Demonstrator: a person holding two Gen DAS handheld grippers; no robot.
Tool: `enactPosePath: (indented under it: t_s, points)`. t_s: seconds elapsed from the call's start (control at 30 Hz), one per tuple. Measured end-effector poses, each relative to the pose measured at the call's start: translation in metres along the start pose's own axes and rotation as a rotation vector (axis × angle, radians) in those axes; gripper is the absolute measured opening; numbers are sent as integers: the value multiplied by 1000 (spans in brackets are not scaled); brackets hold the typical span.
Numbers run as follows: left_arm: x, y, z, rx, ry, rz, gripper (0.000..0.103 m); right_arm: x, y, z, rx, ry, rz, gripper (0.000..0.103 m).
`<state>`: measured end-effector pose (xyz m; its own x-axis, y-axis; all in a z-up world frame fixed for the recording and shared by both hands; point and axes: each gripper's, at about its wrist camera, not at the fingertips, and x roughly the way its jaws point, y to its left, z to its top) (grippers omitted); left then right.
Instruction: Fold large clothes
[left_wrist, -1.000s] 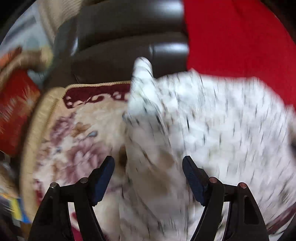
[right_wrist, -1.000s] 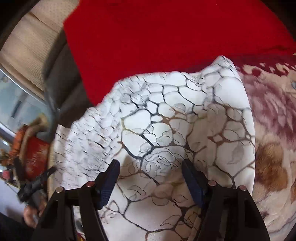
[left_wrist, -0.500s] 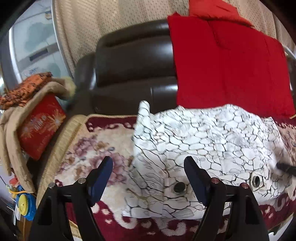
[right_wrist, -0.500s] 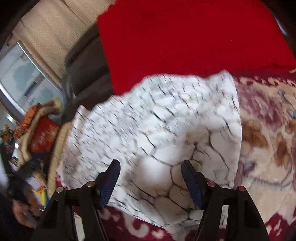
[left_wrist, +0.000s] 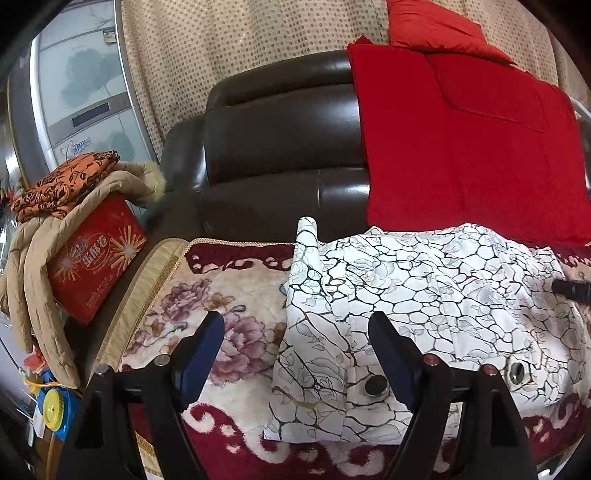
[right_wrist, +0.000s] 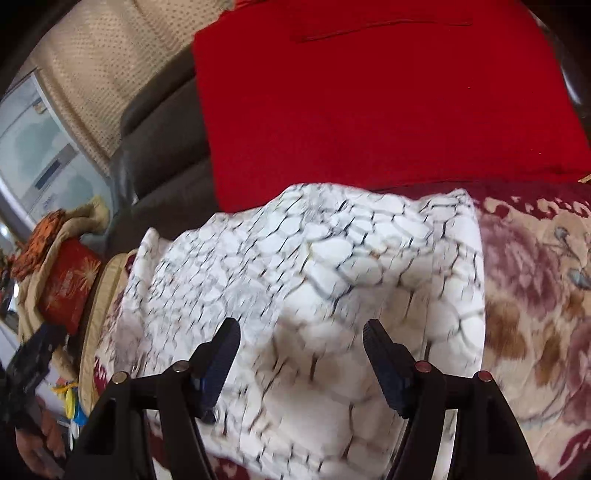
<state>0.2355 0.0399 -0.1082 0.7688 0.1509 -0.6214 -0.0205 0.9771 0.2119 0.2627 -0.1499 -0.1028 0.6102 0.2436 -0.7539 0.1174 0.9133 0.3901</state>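
Folded white garment on floral blanket, left claw released, right claw released

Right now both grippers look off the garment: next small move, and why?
Probably bring the left gripper down onto the sleeve end sticking up at the white patterned garment's far-left corner and fold it inward. The garment lies roughly folded on the floral blanket, both grippers, right gripper included, are open and empty, and that strip spoils the rectangle.

A white garment with a black crackle print and dark round buttons is lying folded on the floral blanket.
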Motion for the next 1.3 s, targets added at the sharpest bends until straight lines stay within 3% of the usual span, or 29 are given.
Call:
enactPosePath:
  t_s: [0.17,0.33,0.37,0.47,0.77,0.87,1.0,1.1,1.2,1.27,1.3]
  points:
    - [7,2,3,-1,-2,12,81,23,-19,26,63,10,-100,73]
    - [11,2,3,1,2,20,81,75,-63,35,179,125,-205,72]
    - [12,2,3,3,5,20,81,86,-72,33,196,154,-207,72]
    - [22,5,-4,2,38,16,82,81,-66,34,170,129,-209,73]
    - [92,29,-60,-50,284,22,82,10,-38,-9,130,48,-31,73]
    - [118,32,-78,-73,381,-10,84,7,-24,-33,73,67,-46,72]
    - [110,50,-74,-152,391,-38,84,13,-23,-41,37,80,-79,68]
    - [96,59,-67,-167,360,-37,84,2,-15,-28,81,74,3,68]
    - [89,70,-61,-221,370,-71,84,2,12,-17,26,67,36,68]
    - [85,77,-61,-274,378,-120,84,11,32,-11,5,83,77,62]
    - [81,80,-65,-304,380,-154,84,18,44,-7,-7,99,94,51]
